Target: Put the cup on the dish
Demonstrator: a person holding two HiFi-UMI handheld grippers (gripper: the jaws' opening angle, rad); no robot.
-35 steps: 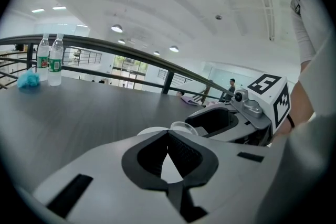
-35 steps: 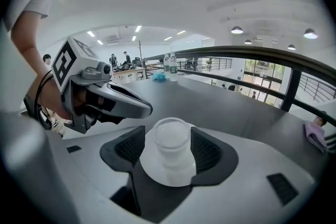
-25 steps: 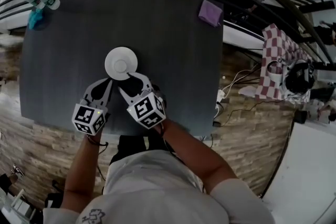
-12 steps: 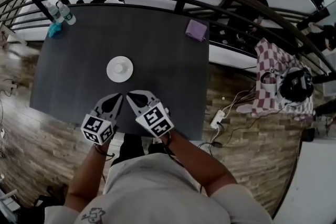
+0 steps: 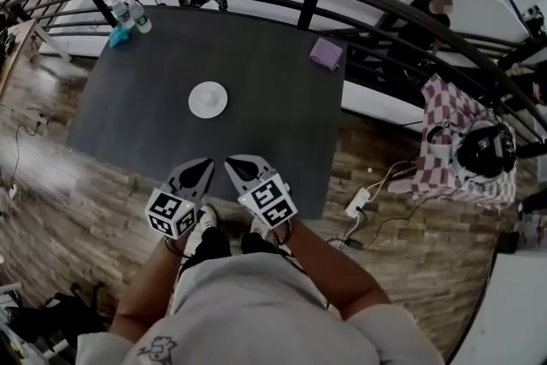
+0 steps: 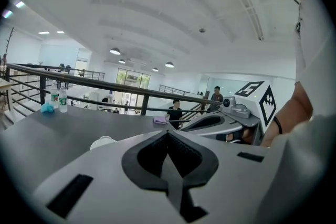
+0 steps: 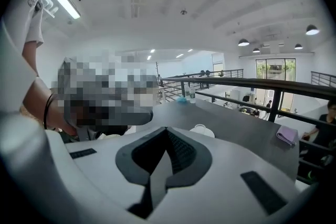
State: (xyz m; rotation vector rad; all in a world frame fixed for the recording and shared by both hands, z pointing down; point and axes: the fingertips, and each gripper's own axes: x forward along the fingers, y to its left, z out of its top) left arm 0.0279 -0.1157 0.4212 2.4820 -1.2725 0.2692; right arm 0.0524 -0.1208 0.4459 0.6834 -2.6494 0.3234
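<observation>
1. The left gripper and right gripper are now back at the near edge of the table, well apart from the dish.
2. The right gripper's jaws, apart a second ago, are now together with nothing between them.

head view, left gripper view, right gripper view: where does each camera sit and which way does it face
Head view: on the person's head, looking steeply down at the table; shows arms, torso, left gripper, right gripper.
Left gripper view: on the left gripper, looking across the table toward the railing; shows its shut jaws and the right gripper.
Right gripper view: on the right gripper, facing likewise; shows its shut jaws, an arm.
Shared: all see the dish and purple cloth.
</observation>
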